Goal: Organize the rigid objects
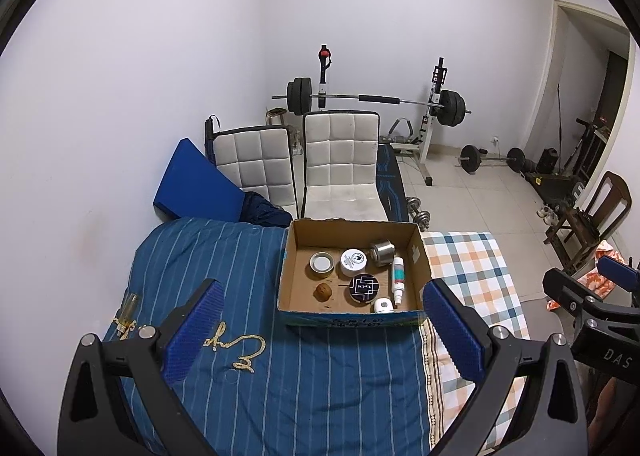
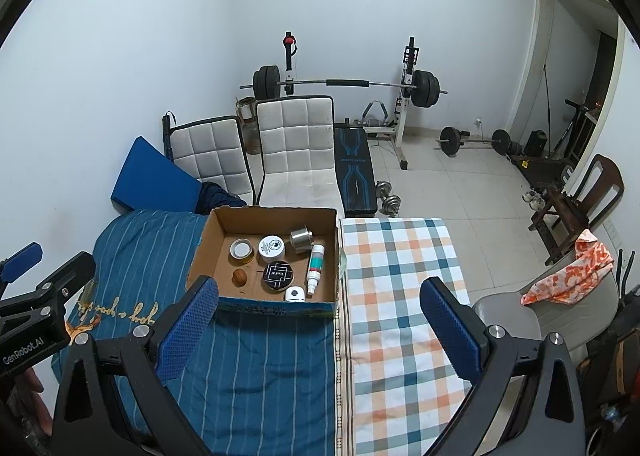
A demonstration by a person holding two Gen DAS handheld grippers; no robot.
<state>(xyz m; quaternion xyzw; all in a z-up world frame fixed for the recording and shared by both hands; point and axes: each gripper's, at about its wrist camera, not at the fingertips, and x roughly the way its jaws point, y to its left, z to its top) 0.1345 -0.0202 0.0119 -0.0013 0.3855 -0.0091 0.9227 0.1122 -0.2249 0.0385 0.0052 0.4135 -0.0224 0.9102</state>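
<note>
An open cardboard box [image 1: 294, 252] [image 2: 204, 246] sits on the bed. Inside lie a jar with a white lid [image 1: 321, 263] [image 2: 241, 248], a white round tin [image 1: 353, 261] [image 2: 271, 247], a metal cup on its side [image 1: 382, 252] [image 2: 301, 240], a white spray bottle [image 1: 397, 280] [image 2: 315, 268], a black round tin [image 1: 363, 288] [image 2: 278, 275], a brown ball [image 1: 323, 291] [image 2: 239, 276] and a small white cap [image 1: 383, 305] [image 2: 295, 293]. A small glass bottle [image 1: 130, 306] lies on the blue cover, left. My left gripper [image 1: 320, 330] and right gripper [image 2: 320, 328] are open, empty, above the bed before the box.
The bed has a blue striped cover [image 1: 224, 264] and a checked sheet [image 2: 400, 276]. Two white chairs [image 1: 340, 160], a blue pad [image 1: 192, 180], a barbell rack [image 1: 376, 98], dumbbells [image 2: 386, 196] and a wooden chair [image 2: 576, 200] stand beyond.
</note>
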